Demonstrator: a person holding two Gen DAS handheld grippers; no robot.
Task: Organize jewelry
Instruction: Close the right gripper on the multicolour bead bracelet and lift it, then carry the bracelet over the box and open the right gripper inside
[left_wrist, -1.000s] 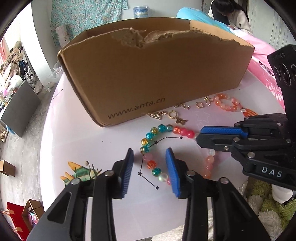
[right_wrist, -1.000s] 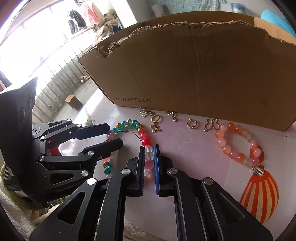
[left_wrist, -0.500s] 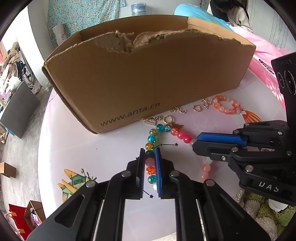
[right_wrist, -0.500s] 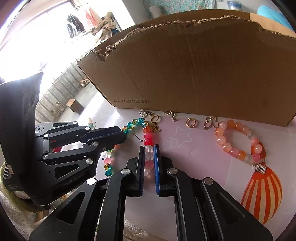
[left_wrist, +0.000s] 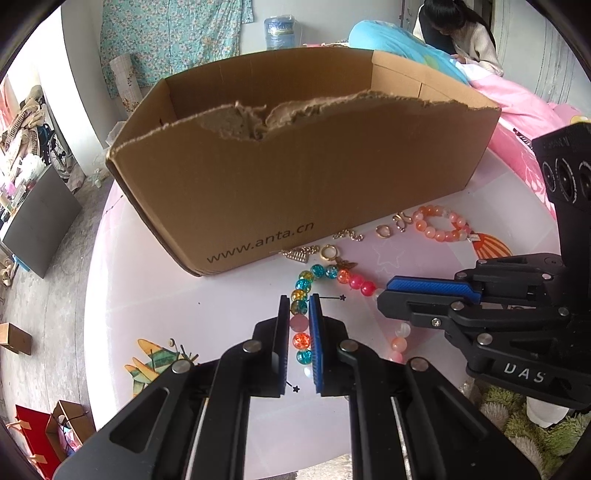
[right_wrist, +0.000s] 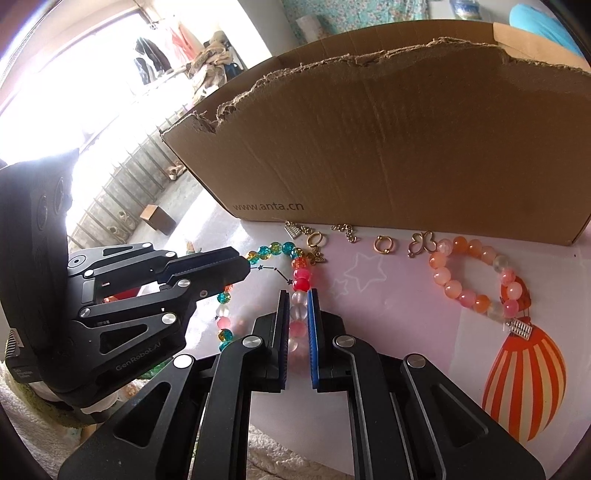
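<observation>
A multicoloured bead necklace (left_wrist: 320, 271) (right_wrist: 275, 249) is held between both grippers above the white table. My left gripper (left_wrist: 299, 299) is shut on its teal, orange and pink beads. My right gripper (right_wrist: 298, 293) is shut on its pale pink and clear beads; it shows in the left wrist view (left_wrist: 428, 291). The left gripper shows in the right wrist view (right_wrist: 221, 269). A torn cardboard box (left_wrist: 295, 166) (right_wrist: 388, 147) marked www.anta.cn stands right behind the necklace.
A pink-orange bead bracelet (left_wrist: 439, 225) (right_wrist: 476, 280) lies to the right by the box. Small gold charms and a ring (left_wrist: 327, 252) (right_wrist: 382, 243) lie along the box's front. A balloon print (right_wrist: 524, 384) marks the table (left_wrist: 147, 295). A person (left_wrist: 458, 33) sits beyond.
My left gripper closed on the necklace beads, and both grippers have risen with it, so the box's open top shows now. The right gripper stays shut on its beads.
</observation>
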